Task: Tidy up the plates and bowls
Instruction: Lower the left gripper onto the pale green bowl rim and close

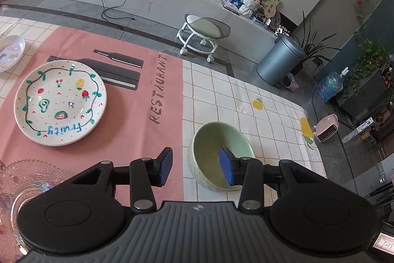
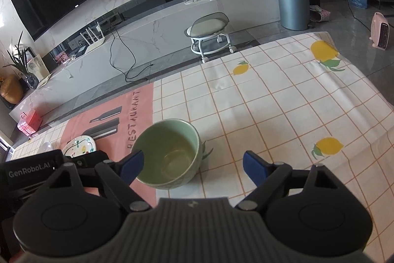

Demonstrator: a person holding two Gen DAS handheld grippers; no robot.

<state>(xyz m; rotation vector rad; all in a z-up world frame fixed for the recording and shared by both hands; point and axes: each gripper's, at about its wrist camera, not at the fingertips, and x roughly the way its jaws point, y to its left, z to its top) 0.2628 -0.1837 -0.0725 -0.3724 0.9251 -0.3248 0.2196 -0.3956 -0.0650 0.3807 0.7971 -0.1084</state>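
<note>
A pale green bowl (image 1: 211, 139) stands upright and empty where the pink mat meets the checked cloth. My left gripper (image 1: 197, 165) is open beside it: one finger (image 1: 227, 165) shows against the bowl's inside, the other over the pink mat, and neither pad presses the wall. In the right wrist view the bowl (image 2: 172, 147) sits between the wide-open fingers of my right gripper (image 2: 193, 166), close to the left finger and untouched. A white "Fruity" plate (image 1: 60, 102) lies on the mat, with a clear glass plate (image 1: 27, 189) near the front and a white printed plate (image 1: 9, 52) at far left.
The table's far edge drops to a grey floor with a wheeled stool (image 1: 203, 33), a grey bin (image 1: 280, 61) and a pink heater (image 1: 326, 127). The lemon-print cloth (image 2: 283, 102) stretches to the right of the bowl. My left gripper's body (image 2: 32, 169) shows at the left in the right wrist view.
</note>
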